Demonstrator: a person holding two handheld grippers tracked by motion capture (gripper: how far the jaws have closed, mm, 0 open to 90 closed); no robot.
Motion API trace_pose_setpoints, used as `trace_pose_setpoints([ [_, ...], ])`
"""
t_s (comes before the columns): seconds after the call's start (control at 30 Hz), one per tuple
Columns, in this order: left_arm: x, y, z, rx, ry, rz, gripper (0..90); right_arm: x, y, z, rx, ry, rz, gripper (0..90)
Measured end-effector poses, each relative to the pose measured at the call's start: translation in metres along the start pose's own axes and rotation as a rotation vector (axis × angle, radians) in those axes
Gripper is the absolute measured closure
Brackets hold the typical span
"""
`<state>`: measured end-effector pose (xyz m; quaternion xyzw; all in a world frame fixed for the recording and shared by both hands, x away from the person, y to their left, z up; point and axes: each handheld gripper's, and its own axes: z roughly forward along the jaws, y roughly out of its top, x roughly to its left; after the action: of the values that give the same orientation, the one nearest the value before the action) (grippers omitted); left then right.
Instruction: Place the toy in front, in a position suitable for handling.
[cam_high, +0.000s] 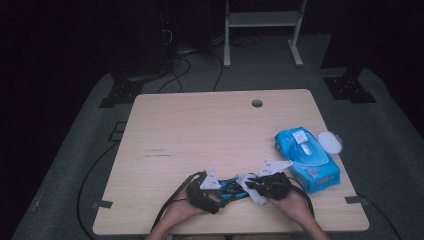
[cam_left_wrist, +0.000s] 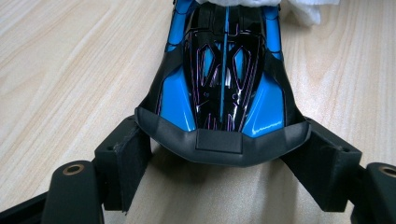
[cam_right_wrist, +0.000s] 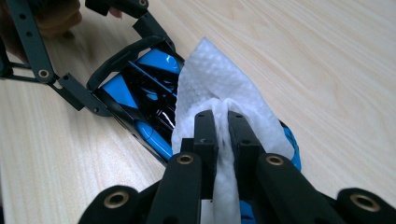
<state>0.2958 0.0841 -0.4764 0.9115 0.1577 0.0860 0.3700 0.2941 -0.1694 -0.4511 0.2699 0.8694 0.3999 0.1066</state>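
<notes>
Toy car (cam_left_wrist: 224, 79) — light, glossy, slippery shell — braced at its bumper by left hand-held gripper (cam_left_wrist: 224, 158); right hand-held gripper (cam_right_wrist: 223, 126) pinches soft wipe (cam_right_wrist: 210, 79) closed — hold low on the sides.

Two forearms enter from the near edge of the bench, each hand wrapped around a hand-held gripper. The left hand-held gripper (cam_high: 216, 196) lies low, pointing toward the right one; its jaws stand apart, and their inner pads (cam_left_wrist: 132, 161) bear on both sides of the rear end of a toy car (cam_left_wrist: 224, 84). The right hand-held gripper (cam_high: 252, 184) points toward the left one. Its jaws are drawn together, pinching a white wipe (cam_right_wrist: 219, 88) between the fingertips (cam_right_wrist: 205, 128). Both grey three-cornered plates face upward.
</notes>
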Motion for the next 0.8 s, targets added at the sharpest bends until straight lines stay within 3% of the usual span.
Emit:
trace_pose_setpoints([
  [0.1, 0.0, 0.0, 0.001, -0.003, -0.003, -0.011, 24.0, 0.008, 0.007, 0.003, -0.005, 0.01, -0.036, 83.3],
  [0.23, 0.0, 0.001, 0.001, 0.0, 0.002, -0.003, 24.1, 0.024, 0.016, 0.015, -0.01, 0.065, -0.073, 83.3],
  [0.33, -0.001, 0.001, 0.001, -0.002, 0.005, -0.004, 23.4, 0.038, 0.02, 0.028, -0.011, 0.12, -0.084, 83.2],
  [0.43, -0.002, 0.002, 0.003, -0.004, 0.013, -0.003, 21.3, 0.046, 0.024, 0.035, -0.02, 0.139, -0.091, 83.3],
  [0.57, 0.0, 0.002, 0.003, 0.0, 0.005, -0.006, 22.7, 0.042, 0.023, 0.032, -0.018, 0.137, -0.08, 83.3],
  [0.8, 0.0, 0.002, 0.002, 0.004, 0.002, -0.01, 23.1, 0.014, 0.007, 0.006, -0.01, 0.046, -0.044, 83.3],
])
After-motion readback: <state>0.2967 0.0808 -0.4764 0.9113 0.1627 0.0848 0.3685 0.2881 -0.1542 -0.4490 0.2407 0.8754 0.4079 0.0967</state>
